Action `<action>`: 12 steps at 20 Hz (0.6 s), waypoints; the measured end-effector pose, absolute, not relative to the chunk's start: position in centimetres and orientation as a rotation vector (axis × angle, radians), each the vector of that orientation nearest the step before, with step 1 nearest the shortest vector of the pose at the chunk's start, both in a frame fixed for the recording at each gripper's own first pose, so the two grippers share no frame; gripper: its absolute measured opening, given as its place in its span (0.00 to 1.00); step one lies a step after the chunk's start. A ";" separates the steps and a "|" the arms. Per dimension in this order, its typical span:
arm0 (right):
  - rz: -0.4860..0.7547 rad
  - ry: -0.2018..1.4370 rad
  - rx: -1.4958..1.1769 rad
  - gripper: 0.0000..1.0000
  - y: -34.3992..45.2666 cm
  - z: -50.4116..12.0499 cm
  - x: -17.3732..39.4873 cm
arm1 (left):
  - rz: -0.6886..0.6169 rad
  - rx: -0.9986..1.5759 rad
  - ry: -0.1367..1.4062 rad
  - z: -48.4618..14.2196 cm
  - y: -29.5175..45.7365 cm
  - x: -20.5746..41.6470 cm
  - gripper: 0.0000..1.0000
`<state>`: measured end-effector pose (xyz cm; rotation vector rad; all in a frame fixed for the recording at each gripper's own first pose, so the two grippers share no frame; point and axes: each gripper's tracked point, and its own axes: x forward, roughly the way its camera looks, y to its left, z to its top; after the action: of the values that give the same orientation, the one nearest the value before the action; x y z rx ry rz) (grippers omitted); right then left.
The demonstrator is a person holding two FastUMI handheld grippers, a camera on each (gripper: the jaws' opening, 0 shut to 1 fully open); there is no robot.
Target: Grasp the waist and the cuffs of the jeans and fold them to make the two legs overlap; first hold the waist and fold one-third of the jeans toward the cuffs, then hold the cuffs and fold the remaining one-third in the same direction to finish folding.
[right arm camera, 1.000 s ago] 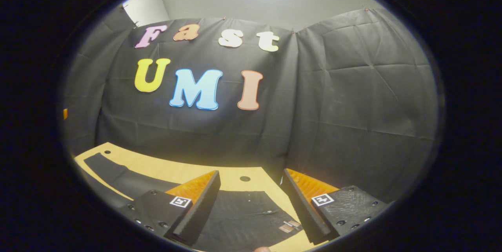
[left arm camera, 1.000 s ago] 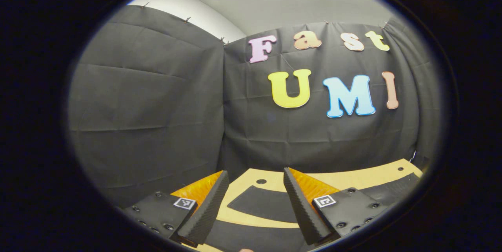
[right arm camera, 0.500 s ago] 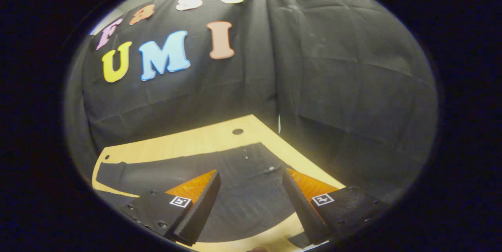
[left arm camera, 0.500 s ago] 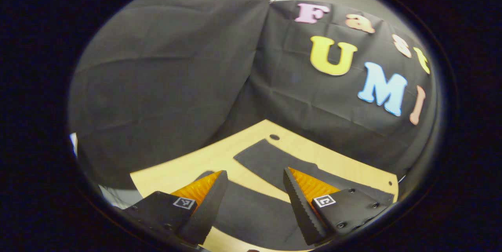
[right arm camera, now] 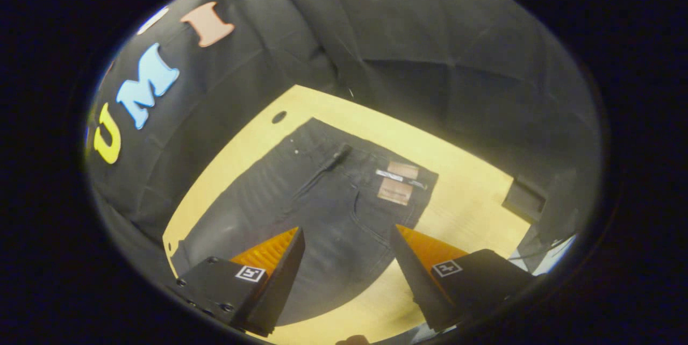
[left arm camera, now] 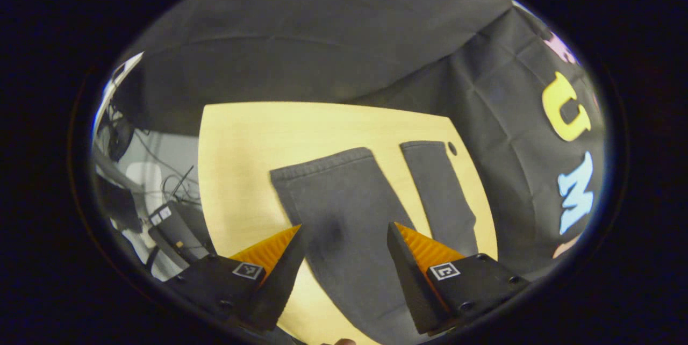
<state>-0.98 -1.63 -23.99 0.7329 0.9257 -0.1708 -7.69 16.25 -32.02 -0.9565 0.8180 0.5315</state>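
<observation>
Dark grey jeans lie flat and unfolded on a pale wooden table. In the left gripper view the two legs (left arm camera: 344,210) spread apart, the near leg's cuff (left arm camera: 322,160) wide and the far leg's cuff (left arm camera: 422,145) narrow. My left gripper (left arm camera: 344,235) hovers open above the near leg with nothing between its fingers. In the right gripper view the waist (right arm camera: 371,159) with the fly and paper tags (right arm camera: 395,190) lies toward the table's far side. My right gripper (right arm camera: 349,240) stands open above the seat of the jeans, holding nothing.
The table (left arm camera: 242,173) has bare wood left of the legs and a small hole (left arm camera: 452,148) near its far corner. Black cloth walls close the far sides. Cables and equipment (left arm camera: 166,221) lie off the table's left edge; a dark box (right arm camera: 524,200) sits past its right edge.
Both grippers have tipped from facing the booth wall down toward the table, and swung outward, the left over the legs, the right over the waist. Both stay open.
</observation>
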 end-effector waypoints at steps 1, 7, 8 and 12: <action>-0.181 0.955 0.768 0.96 -1.5 -24.9 -1.2 | 0.562 -0.995 0.838 -33.1 16.7 -8.1 0.96; -0.273 1.041 0.900 0.96 -2.2 -28.3 -1.9 | 0.639 -1.111 0.878 -35.7 16.9 -8.3 0.97; -0.291 1.043 0.908 0.96 -2.5 -28.7 -1.6 | 0.633 -1.102 0.873 -35.8 17.0 -7.9 0.92; -0.282 1.057 0.944 0.96 -1.8 -28.9 0.4 | 0.588 -1.083 0.870 -35.6 16.2 -5.4 0.95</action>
<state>0.38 -1.82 -28.86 0.9441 1.0567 -0.2819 -5.42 16.18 -35.64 -1.0827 0.8696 0.5876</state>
